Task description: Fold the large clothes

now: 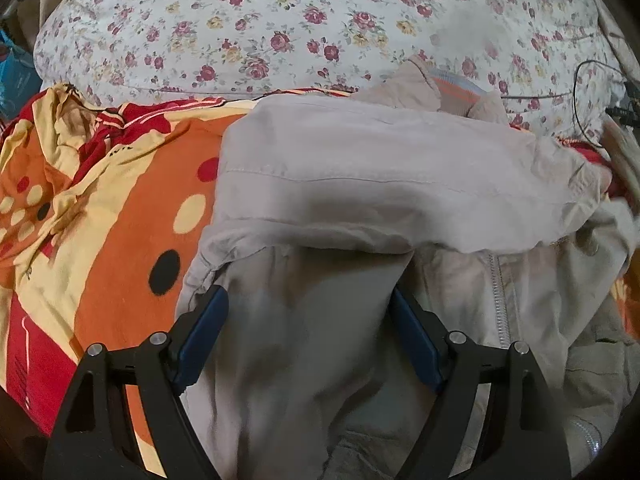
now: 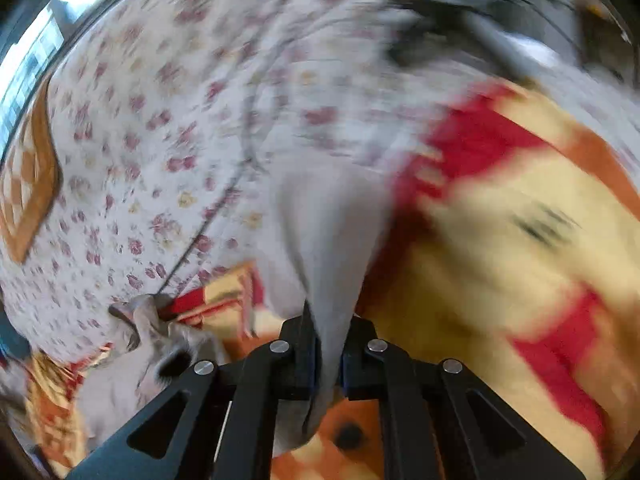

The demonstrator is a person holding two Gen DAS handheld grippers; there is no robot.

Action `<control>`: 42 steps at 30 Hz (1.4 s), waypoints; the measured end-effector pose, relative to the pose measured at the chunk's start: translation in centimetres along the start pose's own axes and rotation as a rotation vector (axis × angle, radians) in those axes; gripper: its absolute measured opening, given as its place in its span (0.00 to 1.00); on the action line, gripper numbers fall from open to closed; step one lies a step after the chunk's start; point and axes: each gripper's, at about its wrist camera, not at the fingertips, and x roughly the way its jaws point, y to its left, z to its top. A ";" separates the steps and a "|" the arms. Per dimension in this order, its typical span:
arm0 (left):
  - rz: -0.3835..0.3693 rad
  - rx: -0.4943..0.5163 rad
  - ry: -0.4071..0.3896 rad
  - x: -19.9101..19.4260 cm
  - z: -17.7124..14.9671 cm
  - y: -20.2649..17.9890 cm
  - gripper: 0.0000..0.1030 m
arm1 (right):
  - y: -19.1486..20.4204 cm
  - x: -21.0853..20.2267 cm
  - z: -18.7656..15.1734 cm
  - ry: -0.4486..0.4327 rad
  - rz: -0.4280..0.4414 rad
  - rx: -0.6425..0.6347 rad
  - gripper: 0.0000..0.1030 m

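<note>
A large beige jacket lies spread on the bed, a sleeve folded across its body and its zipper running down at the right. My left gripper is open wide just over the jacket's lower body, its blue pads on either side of a broad stretch of cloth without pinching it. In the blurred right wrist view, my right gripper is shut on a narrow fold of the jacket's pale cloth, which rises from between the fingers.
Under the jacket lies an orange, red and yellow dotted blanket. Beyond it bulges a white floral duvet. A thin black cable crosses the duvet at the right. A blue object sits at the far left edge.
</note>
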 end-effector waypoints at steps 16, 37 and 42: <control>-0.001 0.011 -0.033 -1.8 -0.6 0.1 0.80 | 4.5 -6.4 -4.3 -0.059 -0.093 -0.410 0.68; -0.080 0.023 -0.063 -3.8 0.0 -1.0 0.80 | 1.0 -13.2 2.5 -0.326 0.245 -0.227 0.00; -0.073 0.018 -0.071 -4.2 -0.3 -0.8 0.80 | 4.5 -12.9 1.6 -0.200 0.190 -0.408 0.23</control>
